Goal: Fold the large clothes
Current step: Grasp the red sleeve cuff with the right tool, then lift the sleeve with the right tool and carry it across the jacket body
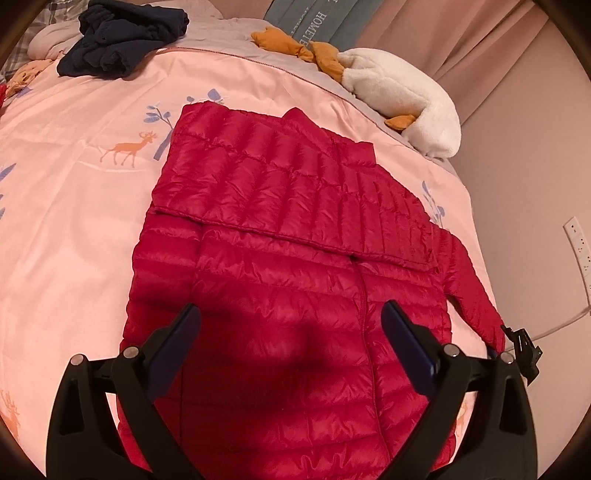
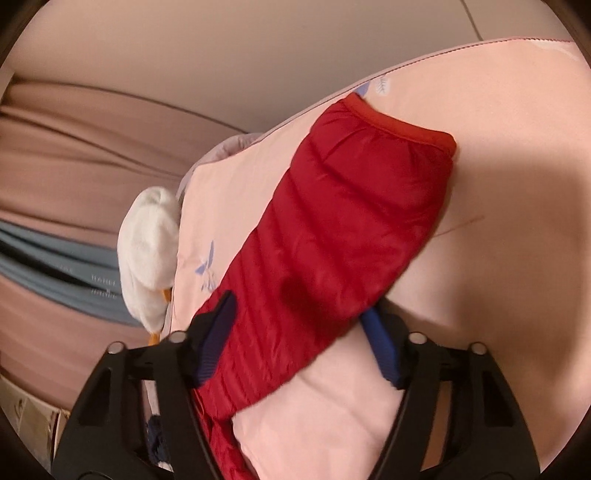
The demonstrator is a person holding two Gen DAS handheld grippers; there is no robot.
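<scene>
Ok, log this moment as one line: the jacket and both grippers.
red puffer jacket: flat on bed, one sleeve folded across | left gripper: open above jacket body | right gripper: jaws around other sleeve, grip not confirmed

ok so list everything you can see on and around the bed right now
puffer jacket: one, red, flat on the bed, one sleeve folded across the chest
right sleeve: one, red, stretched toward the bed edge
duvet cover: one, pink with deer print, covering the bed
dark garment: one, navy, bunched at the far corner
plush duck: one, white with orange parts, by the pillows
pillows: grey-blue, at the head
curtain: pinkish, behind
left hand-held gripper: open above the jacket's body
right hand-held gripper: open, sleeve between its fingers
</scene>
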